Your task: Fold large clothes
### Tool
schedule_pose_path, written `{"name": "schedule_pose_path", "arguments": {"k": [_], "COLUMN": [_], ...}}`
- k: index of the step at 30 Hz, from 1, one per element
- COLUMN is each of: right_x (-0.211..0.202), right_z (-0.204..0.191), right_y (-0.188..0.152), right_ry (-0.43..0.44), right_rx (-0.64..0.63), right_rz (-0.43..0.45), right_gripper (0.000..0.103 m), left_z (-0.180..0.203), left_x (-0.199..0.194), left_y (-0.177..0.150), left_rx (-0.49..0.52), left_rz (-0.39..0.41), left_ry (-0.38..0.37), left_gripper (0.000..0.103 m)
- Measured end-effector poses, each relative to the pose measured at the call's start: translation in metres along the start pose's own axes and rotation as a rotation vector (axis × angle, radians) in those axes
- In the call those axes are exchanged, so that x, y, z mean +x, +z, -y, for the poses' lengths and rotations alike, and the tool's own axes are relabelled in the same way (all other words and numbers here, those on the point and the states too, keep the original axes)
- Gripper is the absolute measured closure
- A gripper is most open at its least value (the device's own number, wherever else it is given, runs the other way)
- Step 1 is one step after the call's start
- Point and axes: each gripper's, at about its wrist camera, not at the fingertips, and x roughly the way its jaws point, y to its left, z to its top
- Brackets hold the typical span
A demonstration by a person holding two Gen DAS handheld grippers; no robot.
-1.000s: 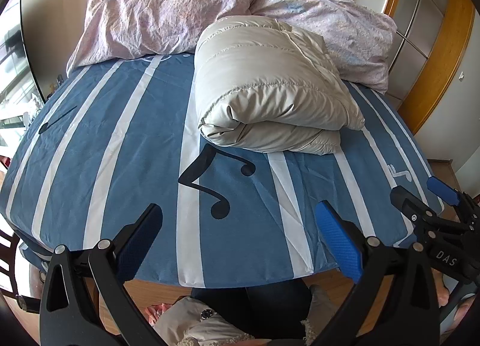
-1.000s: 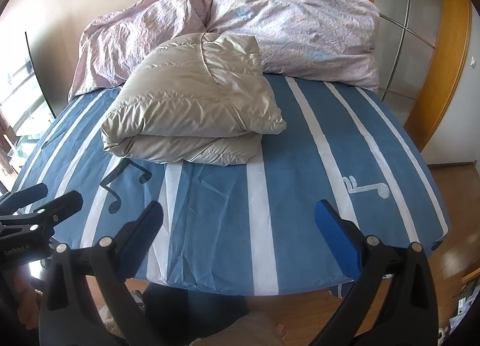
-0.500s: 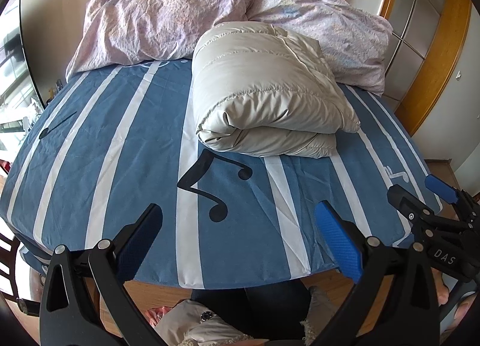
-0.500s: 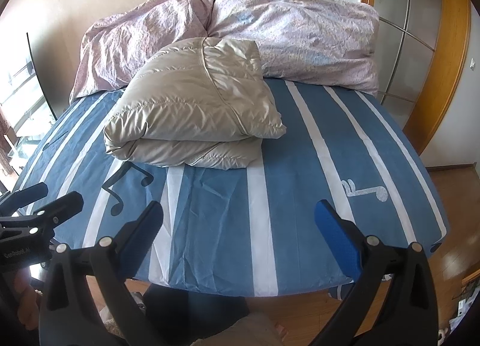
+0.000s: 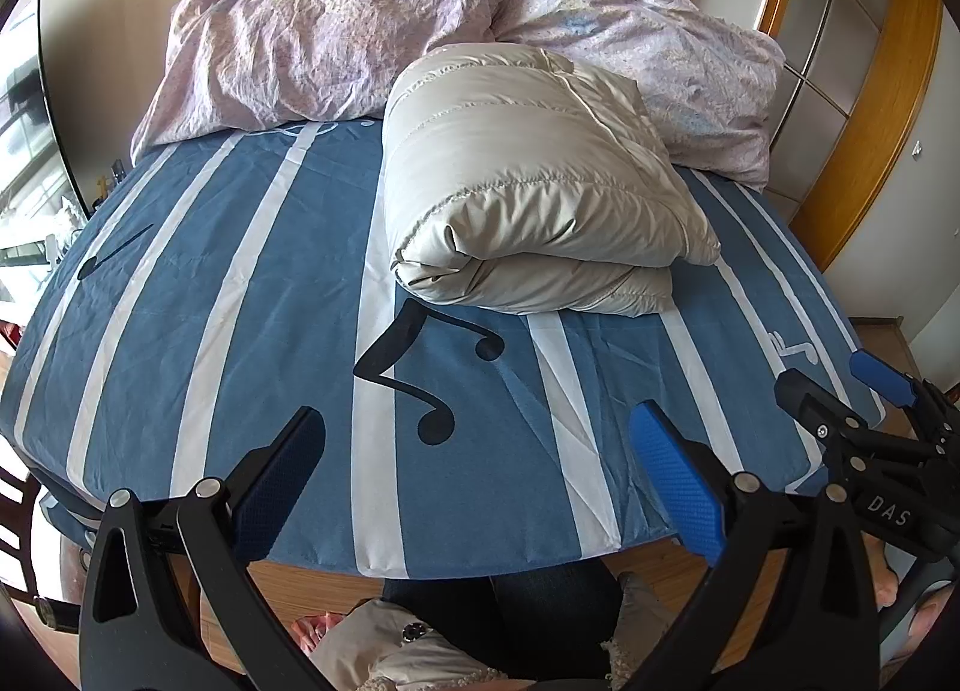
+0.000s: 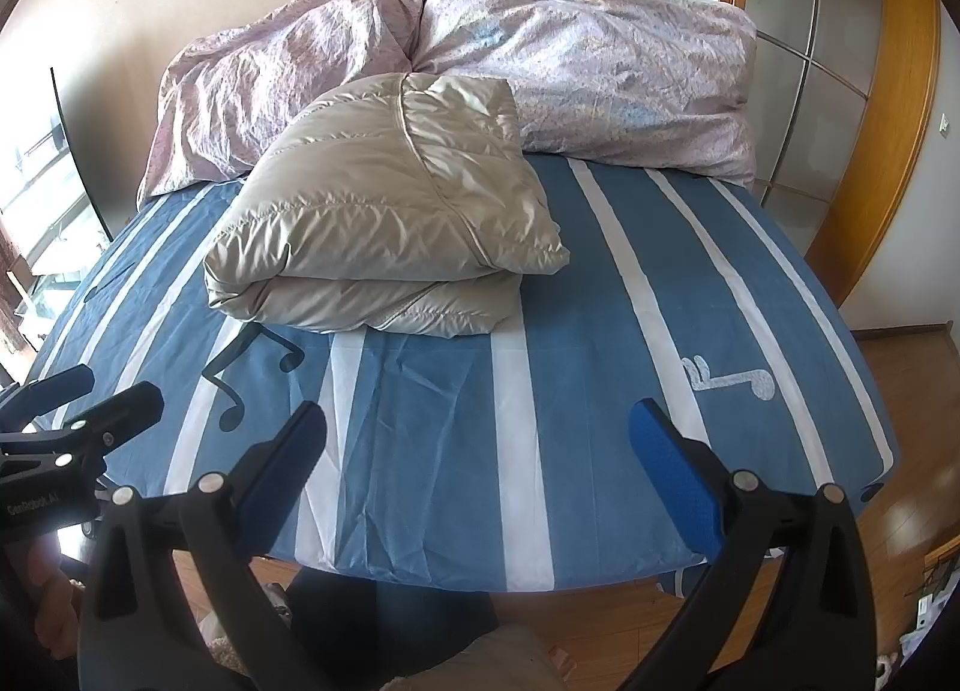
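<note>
Jacket (image 5: pixel 528 199), a puffy beige quilted one, lies folded into a thick bundle on the blue bedsheet (image 5: pixel 240 283) with white stripes, its far edge touching the crumpled pink duvet (image 5: pixel 336 31) heaped against the wall. In the left wrist view a black music note (image 5: pixel 414 367) printed on the sheet sits just in front of the bundle's near fold. The left gripper (image 5: pixel 474 469) hangs over the near edge of the bed, its blue-padded fingers spread wide with nothing between them, well apart from the jacket. The right gripper (image 6: pixel 474 469) hangs beside it, likewise released and empty, fingers wide. Each gripper shows at the edge of the other's view. Below the bed edge, the person's dark trousers (image 5: pixel 540 613) and wooden floor (image 6: pixel 918 391) show.
</note>
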Motion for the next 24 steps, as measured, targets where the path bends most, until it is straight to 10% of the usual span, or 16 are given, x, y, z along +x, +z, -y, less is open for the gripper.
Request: {"name": "schedule_pose_path", "arguments": {"k": [24], "right_x": [0.0025], "right_z": [0.0014], "right_y": [-0.0015], "right_ry": [0.002], "right_rx": [0.001], "right_rz": [-0.005], "right_gripper": [0.002], "left_z": [0.0007], "left_x": [0.0015], "left_y": [0.0003], "left_rx": [0.0], "left_rz": [-0.003], "left_ry": [0.0], "left_gripper": [0.001]}}
